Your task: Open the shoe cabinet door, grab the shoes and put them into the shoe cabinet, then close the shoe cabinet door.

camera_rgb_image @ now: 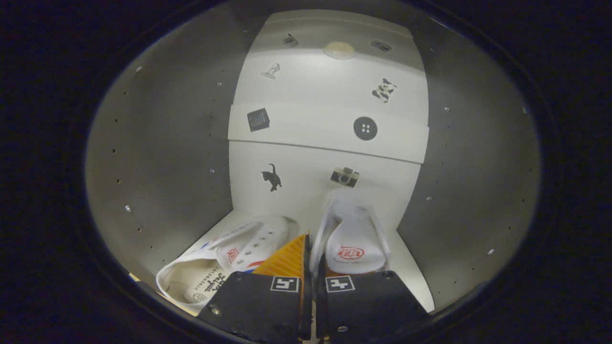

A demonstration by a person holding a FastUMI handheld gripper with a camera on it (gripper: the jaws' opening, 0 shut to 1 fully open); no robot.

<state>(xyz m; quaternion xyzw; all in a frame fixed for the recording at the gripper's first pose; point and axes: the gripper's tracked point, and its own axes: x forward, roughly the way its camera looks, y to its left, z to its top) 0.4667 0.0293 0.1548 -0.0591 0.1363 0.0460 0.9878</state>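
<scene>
I am looking into the open shoe cabinet (330, 215). A white shoe (356, 239) with a red logo on its insole hangs just ahead of my fingers, toe pointing at the white back wall. Its left side wall runs down into the narrow slit between my fingers. My gripper (309, 267) is shut on that rim. The other white shoe (224, 267) lies on the cabinet floor to the left, beside my left finger (284, 260), its opening towards me and its laces visible.
A white shelf (306, 138) crosses the back wall above the shoes. Small stickers dot the back wall and the shelf front. Grey side walls (167, 157) with rows of peg holes close in on both sides. Bare floor (411, 267) lies right of the held shoe.
</scene>
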